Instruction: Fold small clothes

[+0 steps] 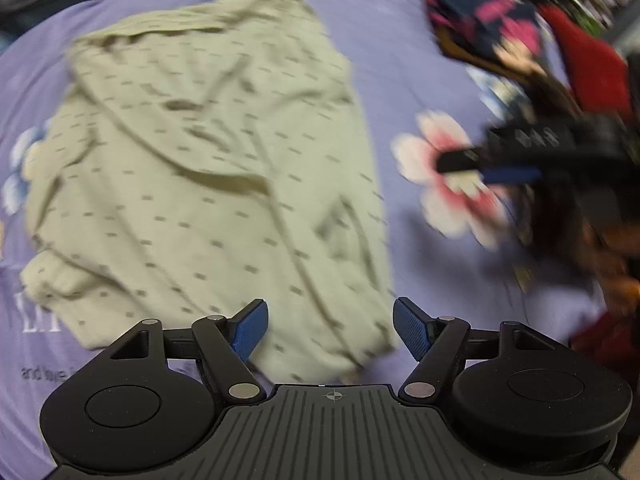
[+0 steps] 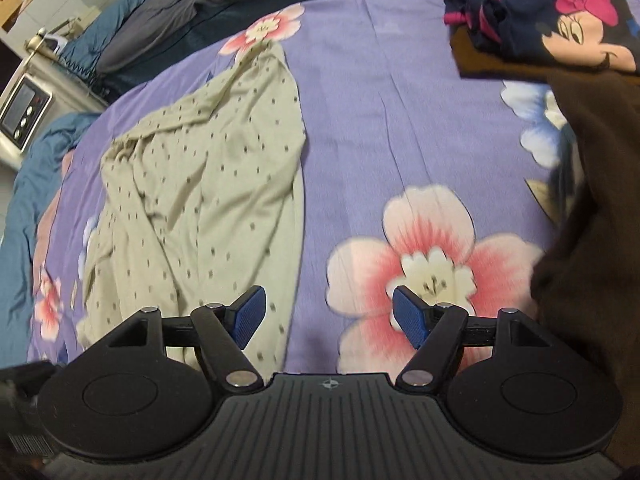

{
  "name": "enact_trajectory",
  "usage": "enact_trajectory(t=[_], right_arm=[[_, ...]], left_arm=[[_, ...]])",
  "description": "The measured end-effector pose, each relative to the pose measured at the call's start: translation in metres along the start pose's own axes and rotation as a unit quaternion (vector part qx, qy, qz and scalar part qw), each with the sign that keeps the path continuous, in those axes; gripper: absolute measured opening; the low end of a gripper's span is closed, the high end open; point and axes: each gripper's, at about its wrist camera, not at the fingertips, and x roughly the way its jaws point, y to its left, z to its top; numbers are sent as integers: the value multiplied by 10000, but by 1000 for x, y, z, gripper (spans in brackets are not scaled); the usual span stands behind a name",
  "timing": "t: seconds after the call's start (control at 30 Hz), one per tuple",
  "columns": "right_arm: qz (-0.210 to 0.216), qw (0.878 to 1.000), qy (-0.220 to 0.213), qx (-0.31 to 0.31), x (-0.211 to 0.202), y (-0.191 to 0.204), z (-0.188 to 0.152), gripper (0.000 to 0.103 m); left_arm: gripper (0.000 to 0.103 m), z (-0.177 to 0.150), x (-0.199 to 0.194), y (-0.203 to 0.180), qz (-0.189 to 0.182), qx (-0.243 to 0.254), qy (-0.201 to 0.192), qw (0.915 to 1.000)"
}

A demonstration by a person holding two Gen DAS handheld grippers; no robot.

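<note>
A: Where's the shirt (image 1: pixel 208 168)?
B: On sheet (image 2: pixel 380 100), 10 o'clock of R gripper (image 2: pixel 329 316). Both grippers apart, empty; L gripper (image 1: pixel 330 328) over its hem.
A: Best pinch corners, pull flat, then fold.

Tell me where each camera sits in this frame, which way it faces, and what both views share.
Left wrist: sits on the left gripper, looking steeply down on the dotted beige garment; its open blue-padded fingers show, and the right gripper blurred at right.
Right wrist: sits on the right gripper, looking down over the purple floral bedsheet, its open fingers showing, brown cloth at right.
Shared: the beige garment, bedsheet and cartoon-print clothes pile.
</note>
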Motion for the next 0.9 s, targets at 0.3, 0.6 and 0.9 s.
enact_trajectory(t=[0.3,0.6,0.9], right_arm=[[171,9998,115,-48,-15,-22,-23,76],[426,9987,58,-287,-27,-20,-33,76],[490,9988,51,-22,-23,-19,-30,76]], left_arm=[[89,-5,34,-22,734,105,297,9968],[55,-10,-2,1,858,-878,-268,9921],[54,-3,-124,100,1670,-1887,-1562,9550]])
